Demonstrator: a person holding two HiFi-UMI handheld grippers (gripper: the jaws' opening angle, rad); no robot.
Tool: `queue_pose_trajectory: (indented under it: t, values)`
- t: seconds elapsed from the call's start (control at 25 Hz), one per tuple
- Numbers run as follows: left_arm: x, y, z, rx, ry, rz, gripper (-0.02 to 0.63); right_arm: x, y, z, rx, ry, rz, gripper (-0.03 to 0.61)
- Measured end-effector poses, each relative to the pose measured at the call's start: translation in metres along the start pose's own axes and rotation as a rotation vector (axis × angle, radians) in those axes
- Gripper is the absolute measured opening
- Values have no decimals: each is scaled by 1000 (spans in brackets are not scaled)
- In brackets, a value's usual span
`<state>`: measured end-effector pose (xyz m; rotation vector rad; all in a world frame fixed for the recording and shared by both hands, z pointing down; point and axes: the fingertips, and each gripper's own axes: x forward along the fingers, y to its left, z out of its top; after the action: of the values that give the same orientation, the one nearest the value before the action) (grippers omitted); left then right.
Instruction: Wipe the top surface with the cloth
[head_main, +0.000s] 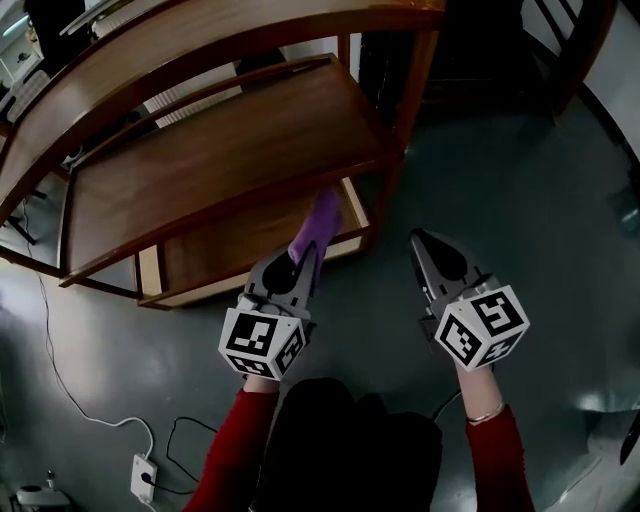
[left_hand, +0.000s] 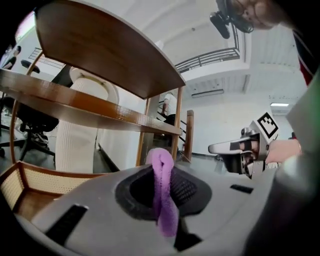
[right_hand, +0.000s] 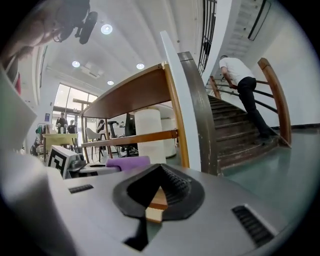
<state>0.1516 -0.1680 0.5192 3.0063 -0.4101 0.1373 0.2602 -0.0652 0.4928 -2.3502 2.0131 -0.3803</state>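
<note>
1. The purple cloth (head_main: 318, 224) is pinched in the left gripper (head_main: 306, 256). Its free end sticks up past the jaw tips, in front of the wooden shelf unit's lowest tier (head_main: 235, 250). I cannot tell whether it touches that tier.
2. The left gripper view shows the jaws clenched on the cloth (left_hand: 163, 195), which runs as a folded strip through the pads and out above them.
3. The top surface (head_main: 230, 40) to be wiped is the uppermost board. The cloth sits well below it, lower even than the middle shelf (head_main: 220, 160), so I judge that no wiping stroke is under way here.
4. The right gripper (head_main: 426, 246) hovers over the grey floor (head_main: 520, 180), just beside the unit's front corner post. Its jaws meet at the tips with nothing between them.
5. Done: the cloth is in hand. Left: raising it to the top board, pressing it flat, and sweeping across the whole board.
</note>
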Motion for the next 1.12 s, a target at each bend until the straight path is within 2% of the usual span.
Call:
queue_pose_trajectory:
  t: [0.16, 0.28, 0.56, 0.8, 0.88, 1.0, 1.12]
  values:
    - [-10, 7, 8, -33, -8, 43, 49, 13, 12, 1, -16, 13, 23, 5]
    - [-24, 2, 40, -33, -21, 75, 49, 14, 21, 30, -28, 20, 53, 5]
    - [-58, -43, 180, -22, -26, 48, 49, -27, 62, 152, 20, 72, 97, 5]
    - [-102, -74, 285, -136, 104, 67, 49, -86, 105, 254, 183, 126, 128, 5]
    - [-117, -88, 324, -144, 125, 66, 49, -106, 118, 290, 244, 128, 144, 5]
    - [-130, -101, 378, -135, 104, 84, 49, -124, 129, 342, 285, 97, 161, 5]
    - [-135, -109, 425, -112, 51, 112, 49, -132, 141, 382, 254, 74, 196, 5]
